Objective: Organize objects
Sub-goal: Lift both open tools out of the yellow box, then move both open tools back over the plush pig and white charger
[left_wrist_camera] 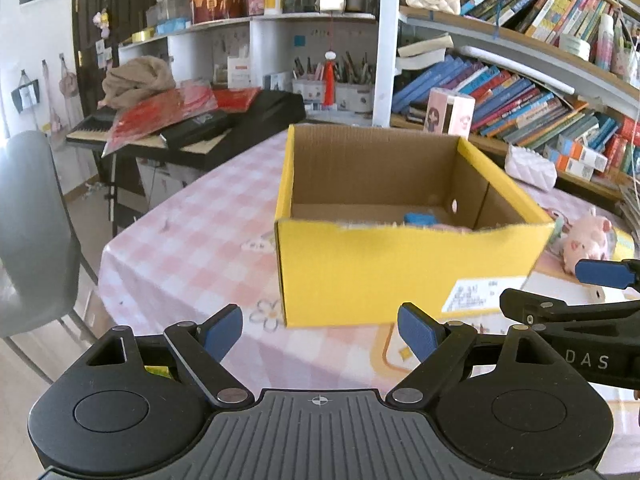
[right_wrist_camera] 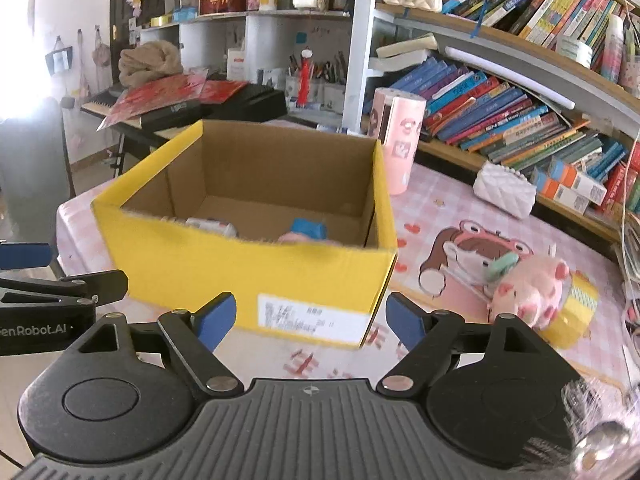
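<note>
An open yellow cardboard box (left_wrist_camera: pixel 384 272) (right_wrist_camera: pixel 224 268) stands on the pink checked tablecloth. Inside it lie a blue item (right_wrist_camera: pixel 309 229), a pink item (right_wrist_camera: pixel 294 239) and a white item (right_wrist_camera: pixel 210 226), partly hidden by the front wall. My left gripper (left_wrist_camera: pixel 320 334) is open and empty, just in front of the box. My right gripper (right_wrist_camera: pixel 310 320) is open and empty, in front of the box's right corner. A pink plush pig (right_wrist_camera: pixel 528 294) (left_wrist_camera: pixel 586 242) lies right of the box, against a yellow tape roll (right_wrist_camera: pixel 578 308).
A white quilted pouch (right_wrist_camera: pixel 506 190) and a pink cylinder (right_wrist_camera: pixel 398 144) sit behind the box. Bookshelves (right_wrist_camera: pixel 500 120) line the right side. A keyboard (left_wrist_camera: pixel 192 128) with red packets stands at the back left. A grey chair (left_wrist_camera: pixel 32 232) stands left of the table.
</note>
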Tool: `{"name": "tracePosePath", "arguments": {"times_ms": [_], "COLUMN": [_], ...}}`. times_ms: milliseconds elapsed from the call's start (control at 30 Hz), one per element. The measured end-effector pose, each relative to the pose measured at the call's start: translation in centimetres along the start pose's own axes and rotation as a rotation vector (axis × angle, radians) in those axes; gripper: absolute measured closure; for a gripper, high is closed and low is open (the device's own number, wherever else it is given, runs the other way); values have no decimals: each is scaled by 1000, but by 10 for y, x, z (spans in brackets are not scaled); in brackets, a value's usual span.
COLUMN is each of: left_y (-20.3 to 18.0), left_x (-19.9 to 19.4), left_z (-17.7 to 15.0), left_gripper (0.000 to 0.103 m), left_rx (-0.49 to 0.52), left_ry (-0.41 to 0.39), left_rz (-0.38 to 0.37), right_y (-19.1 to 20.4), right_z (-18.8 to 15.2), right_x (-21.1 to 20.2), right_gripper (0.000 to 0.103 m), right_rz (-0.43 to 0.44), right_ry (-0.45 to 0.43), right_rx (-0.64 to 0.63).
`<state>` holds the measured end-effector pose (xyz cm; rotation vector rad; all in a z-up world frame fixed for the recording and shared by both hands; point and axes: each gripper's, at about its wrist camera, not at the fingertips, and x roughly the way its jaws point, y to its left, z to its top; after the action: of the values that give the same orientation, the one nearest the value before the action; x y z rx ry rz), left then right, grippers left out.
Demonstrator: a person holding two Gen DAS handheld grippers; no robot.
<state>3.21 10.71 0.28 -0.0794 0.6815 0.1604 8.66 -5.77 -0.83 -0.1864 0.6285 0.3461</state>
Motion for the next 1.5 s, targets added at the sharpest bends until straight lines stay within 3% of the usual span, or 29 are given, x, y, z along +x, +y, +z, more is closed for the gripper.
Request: {"name": "tracePosePath", "arguments": {"times_ms": [333, 733, 1500], "left_y": [0, -11, -68], "left_x": [-15, -32, -26], "left_z": [-24, -41, -47], "left_gripper": [15, 15, 15], "left_rx": [25, 79, 213], "left_ry": [57, 70, 92], "left_rz": [-9, -59, -237], "right_y": [10, 10, -30], "right_z": [-29, -55, -92], "right_x": [-20, -47, -84], "right_gripper": [17, 17, 16], "right_rz": [-19, -64, -252], "right_ry": [44, 51, 82], "right_rx": [21, 70, 197]}}
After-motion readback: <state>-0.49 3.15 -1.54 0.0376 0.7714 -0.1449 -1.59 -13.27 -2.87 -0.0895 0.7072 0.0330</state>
